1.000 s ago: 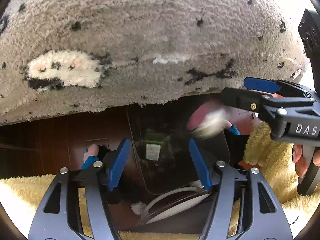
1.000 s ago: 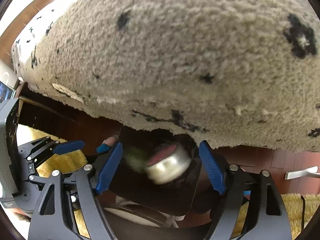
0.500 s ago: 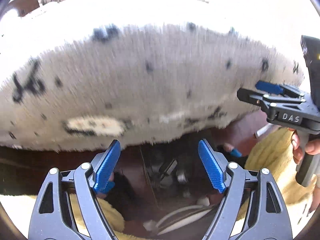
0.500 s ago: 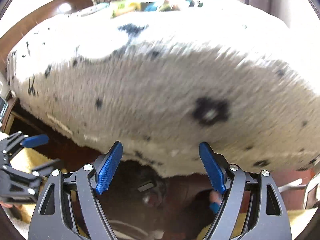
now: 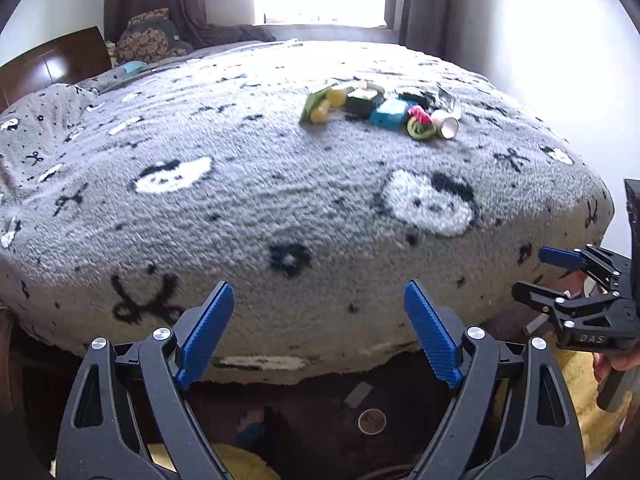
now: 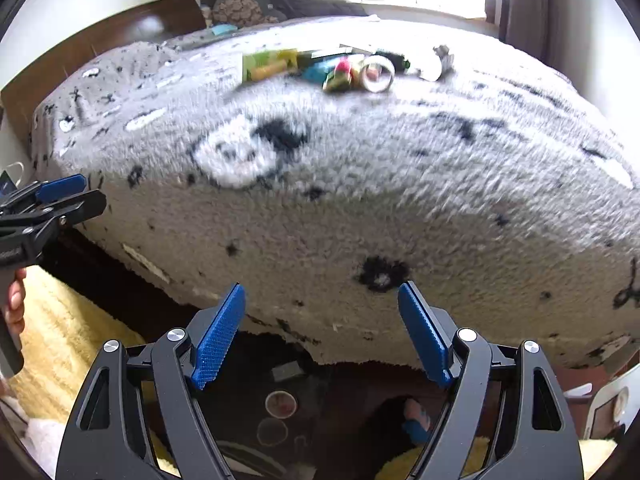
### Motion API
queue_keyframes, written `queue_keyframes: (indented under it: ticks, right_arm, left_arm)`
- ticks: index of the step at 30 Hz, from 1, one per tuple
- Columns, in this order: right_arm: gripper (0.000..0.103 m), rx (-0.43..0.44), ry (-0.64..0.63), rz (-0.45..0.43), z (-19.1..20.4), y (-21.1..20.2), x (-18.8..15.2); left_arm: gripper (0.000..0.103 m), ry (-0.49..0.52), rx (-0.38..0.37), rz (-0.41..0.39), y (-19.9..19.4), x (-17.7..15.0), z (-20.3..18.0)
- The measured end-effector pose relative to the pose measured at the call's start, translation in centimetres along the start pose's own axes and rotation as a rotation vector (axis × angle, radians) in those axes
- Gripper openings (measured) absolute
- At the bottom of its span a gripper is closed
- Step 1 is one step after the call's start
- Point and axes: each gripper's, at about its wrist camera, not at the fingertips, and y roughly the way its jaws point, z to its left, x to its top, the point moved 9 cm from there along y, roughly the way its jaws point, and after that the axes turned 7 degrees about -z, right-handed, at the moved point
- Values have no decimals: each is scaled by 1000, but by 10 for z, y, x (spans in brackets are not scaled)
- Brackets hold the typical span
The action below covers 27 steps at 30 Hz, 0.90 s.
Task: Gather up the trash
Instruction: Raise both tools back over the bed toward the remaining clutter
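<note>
A pile of colourful trash (image 5: 380, 110) lies far back on the grey patterned bed blanket (image 5: 248, 200); it also shows in the right wrist view (image 6: 332, 66), with a small white cup (image 6: 376, 74) among it. My left gripper (image 5: 320, 328) is open and empty, raised in front of the bed's near edge. My right gripper (image 6: 322, 328) is open and empty too; it shows at the right of the left wrist view (image 5: 560, 280). Below both, a dark trash bag (image 6: 296, 408) holds a round can (image 6: 281, 404), also in the left wrist view (image 5: 372, 421).
A yellow fluffy rug (image 6: 68, 320) covers the floor by the bed. A dark wooden headboard (image 5: 52, 64) stands at the far left. Curtains (image 5: 416, 0) and a bright window are behind the bed. Pillows (image 5: 148, 40) lie at its head.
Both grippers have lifted from the bag up to bed height. The can seen between the right fingers a second ago now lies in the bag below.
</note>
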Motion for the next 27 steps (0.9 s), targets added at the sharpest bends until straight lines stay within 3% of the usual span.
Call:
queue_keyframes:
  ticks: [9,14,27]
  right_arm:
    - [79,-124,29,-147,-41,-6,37]
    - [79,-184,16,-174,-63,-1,62]
    - [79,-202,19,-177,-79,23,104]
  left_arm:
    - [88,0,27,-52,3,39,8]
    - [88,-1,41,-49,13,51,16]
    - [88,-8,87,-34,47,78,42]
